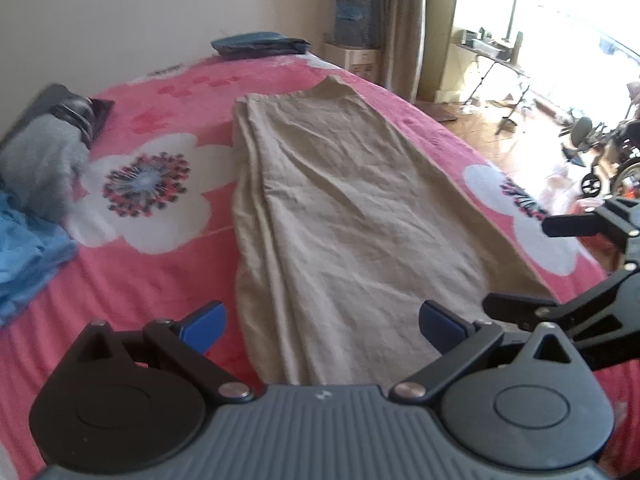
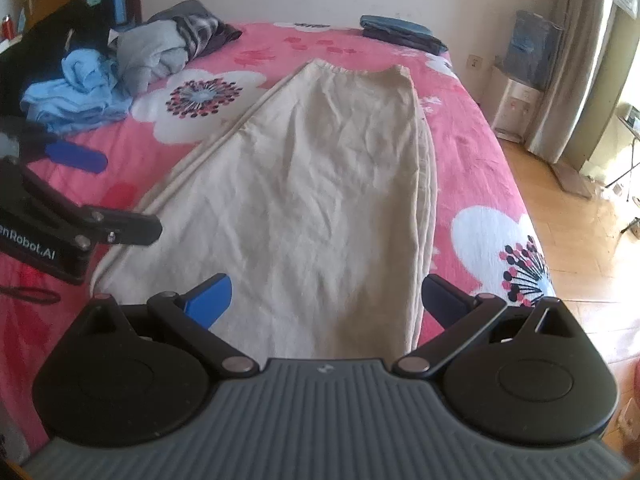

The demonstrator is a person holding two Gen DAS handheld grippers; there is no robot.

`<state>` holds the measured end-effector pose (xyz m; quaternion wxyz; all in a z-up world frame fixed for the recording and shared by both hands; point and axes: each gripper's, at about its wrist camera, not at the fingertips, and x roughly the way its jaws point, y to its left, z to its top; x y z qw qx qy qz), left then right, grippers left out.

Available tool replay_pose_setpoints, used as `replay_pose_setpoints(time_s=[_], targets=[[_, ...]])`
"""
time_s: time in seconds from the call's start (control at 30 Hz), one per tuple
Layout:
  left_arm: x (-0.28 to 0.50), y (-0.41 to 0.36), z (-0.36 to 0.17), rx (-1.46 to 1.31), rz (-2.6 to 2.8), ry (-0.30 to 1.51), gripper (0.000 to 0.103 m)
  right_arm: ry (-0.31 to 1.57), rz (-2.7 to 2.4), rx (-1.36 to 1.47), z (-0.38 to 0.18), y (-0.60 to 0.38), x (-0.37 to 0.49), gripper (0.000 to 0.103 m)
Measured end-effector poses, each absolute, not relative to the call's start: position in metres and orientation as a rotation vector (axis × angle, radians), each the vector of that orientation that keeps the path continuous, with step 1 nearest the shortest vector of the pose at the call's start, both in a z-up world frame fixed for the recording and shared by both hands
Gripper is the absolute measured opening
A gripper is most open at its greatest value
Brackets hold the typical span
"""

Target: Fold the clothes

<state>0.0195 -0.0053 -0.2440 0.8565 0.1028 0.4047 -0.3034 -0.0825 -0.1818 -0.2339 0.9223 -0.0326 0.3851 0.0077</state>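
Beige garment (image 1: 340,200): near hem hidden behind both gripper bodies. Blue cloth (image 1: 28,252) cut off at 9 o'clock, left wrist view. Right gripper (image 1: 516,268) cropped at 3 o'clock. Window area overexposed, items on the floor there unreadable.

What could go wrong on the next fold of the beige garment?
1. Both grippers, left gripper and right gripper, are open above the near hem of the beige garment; its long edges look layered, so a pinch may catch only the top layer.
2. The fabric is wrinkled; folding now may set creases.
3. The loose clothes pile lies close on the left; a skewed fold could land against it.
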Motion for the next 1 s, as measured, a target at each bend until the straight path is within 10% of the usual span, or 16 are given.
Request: replay_pose_setpoints(time_s=[0.7, 1.0], targets=[[0.017, 0.005, -0.237, 0.140, -0.651, 0.825, 0.102, 0.773, 0.001, -0.016, -0.228, -0.187, -0.088, 0.100], [0.010, -0.002, -0.240, 0.204, -0.678, 0.816, 0.083, 0.763, 0.009, -0.013, -0.228, -0.188, -0.090, 0.097]])
